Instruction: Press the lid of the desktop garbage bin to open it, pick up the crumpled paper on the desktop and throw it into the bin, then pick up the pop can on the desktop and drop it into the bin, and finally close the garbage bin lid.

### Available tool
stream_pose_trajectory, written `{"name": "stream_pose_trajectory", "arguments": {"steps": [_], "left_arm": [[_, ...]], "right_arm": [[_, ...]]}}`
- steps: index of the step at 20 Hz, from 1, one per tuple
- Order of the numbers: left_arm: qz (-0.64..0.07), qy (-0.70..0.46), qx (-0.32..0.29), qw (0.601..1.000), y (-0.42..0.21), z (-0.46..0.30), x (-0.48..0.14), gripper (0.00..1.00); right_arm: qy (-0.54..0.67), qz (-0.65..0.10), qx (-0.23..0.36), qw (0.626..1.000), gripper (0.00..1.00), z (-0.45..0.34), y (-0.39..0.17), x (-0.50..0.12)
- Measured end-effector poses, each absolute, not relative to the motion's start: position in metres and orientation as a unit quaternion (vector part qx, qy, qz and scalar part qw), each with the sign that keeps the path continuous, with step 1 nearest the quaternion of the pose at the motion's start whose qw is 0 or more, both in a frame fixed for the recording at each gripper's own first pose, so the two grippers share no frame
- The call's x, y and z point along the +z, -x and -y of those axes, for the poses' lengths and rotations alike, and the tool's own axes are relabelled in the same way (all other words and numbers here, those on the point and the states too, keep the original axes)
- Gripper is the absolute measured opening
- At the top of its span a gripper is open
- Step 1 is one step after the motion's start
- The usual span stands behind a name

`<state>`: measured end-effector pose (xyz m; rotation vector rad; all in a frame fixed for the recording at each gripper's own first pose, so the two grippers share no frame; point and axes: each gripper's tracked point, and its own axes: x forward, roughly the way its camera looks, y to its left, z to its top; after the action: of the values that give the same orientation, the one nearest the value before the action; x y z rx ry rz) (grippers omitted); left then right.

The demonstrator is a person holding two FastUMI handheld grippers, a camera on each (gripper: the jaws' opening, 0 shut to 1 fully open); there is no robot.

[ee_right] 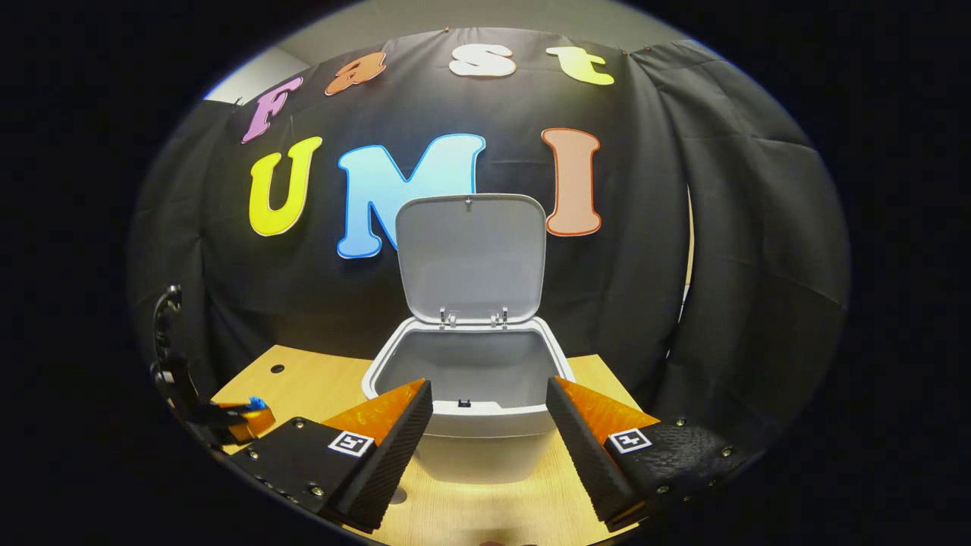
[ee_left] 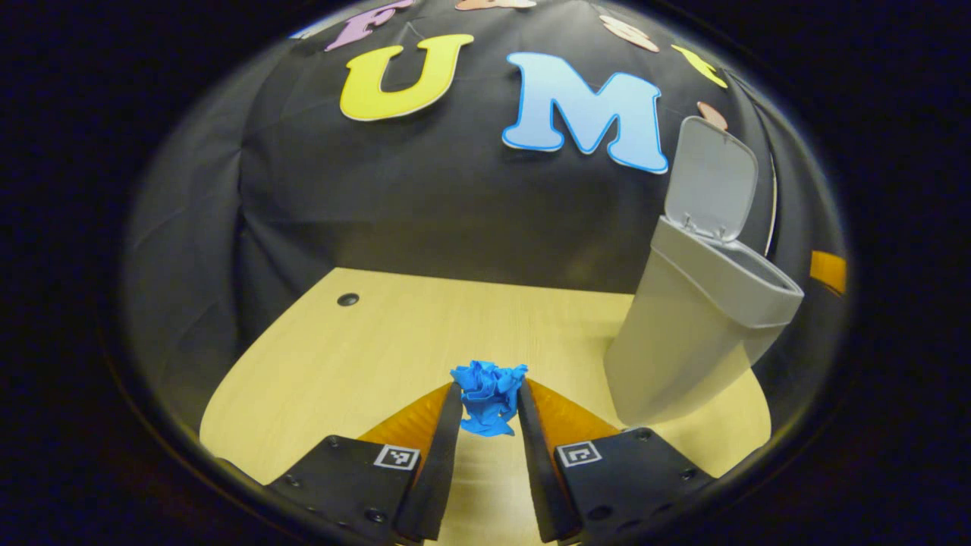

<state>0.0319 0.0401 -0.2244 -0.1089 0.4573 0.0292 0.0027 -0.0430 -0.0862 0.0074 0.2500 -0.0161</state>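
- Two of the task's four steps concern the moment: the lid-opening looks done, and the paper step is in hand.
- The desktop garbage bin (ee_right: 464,409) stands on the wooden worktop (ee_left: 364,341) with its lid (ee_right: 470,258) swung upright over the back rim, so the mouth is open.
- In the left gripper view, the left gripper (ee_left: 489,409) has its fingers drawn in on either flank of the blue crumpled paper (ee_left: 488,396), which sits between the fingertips, to the left of the bin and nearer the camera than the bin's base.
- Both fingers appear to press on the paper; whether it is off the worktop I cannot tell.
- The right gripper (ee_right: 489,421) hangs in front of the bin with its fingers set wide apart and holding nothing, one on each side of the front rim without touching it.
- The left gripper also appears far to the bin's left in the right gripper view, a speck of blue at its tip.
- My judgement of the next move: carry the paper up and across to above the bin's mouth, clear of the rim and of the upright lid, then part the fingers.
- The pop can is left to be found afterwards.
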Motion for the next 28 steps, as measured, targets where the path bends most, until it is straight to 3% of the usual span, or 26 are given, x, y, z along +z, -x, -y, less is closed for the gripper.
{"name": "stream_pose_trajectory", "arguments": {"steps": [3, 13, 14, 16, 17, 19, 28], "left_arm": [[-0.196, 0.042, 0.002, 0.980, -0.050, -0.033, -0.197, 0.54], [-0.114, 0.035, -0.035, 0.992, -0.108, 0.004, -0.116, 0.48], [-0.107, 0.031, -0.043, 0.993, -0.111, 0.012, -0.110, 0.53], [-0.093, 0.023, -0.060, 0.994, -0.115, 0.032, -0.099, 0.53], [-0.088, 0.020, -0.069, 0.994, -0.115, 0.042, -0.095, 0.48], [-0.078, 0.014, -0.090, 0.993, -0.115, 0.064, -0.088, 0.53], [-0.070, -0.004, -0.163, 0.984, -0.113, 0.146, -0.081, 0.48]], "right_arm": [[-0.008, -0.124, -0.011, 0.992, 0.97, 0.046, -0.004, -0.087], [-0.014, -0.122, -0.030, 0.992, 0.97, 0.067, -0.004, -0.088], [-0.015, -0.122, -0.031, 0.992, 0.97, 0.068, -0.004, -0.087], [-0.016, -0.121, -0.035, 0.992, 0.97, 0.072, -0.003, -0.087], [-0.016, -0.120, -0.037, 0.992, 0.97, 0.074, -0.002, -0.087], [-0.017, -0.118, -0.041, 0.992, 0.97, 0.077, 0.000, -0.086], [-0.020, -0.117, -0.066, 0.991, 0.97, 0.102, 0.016, -0.087]]}}
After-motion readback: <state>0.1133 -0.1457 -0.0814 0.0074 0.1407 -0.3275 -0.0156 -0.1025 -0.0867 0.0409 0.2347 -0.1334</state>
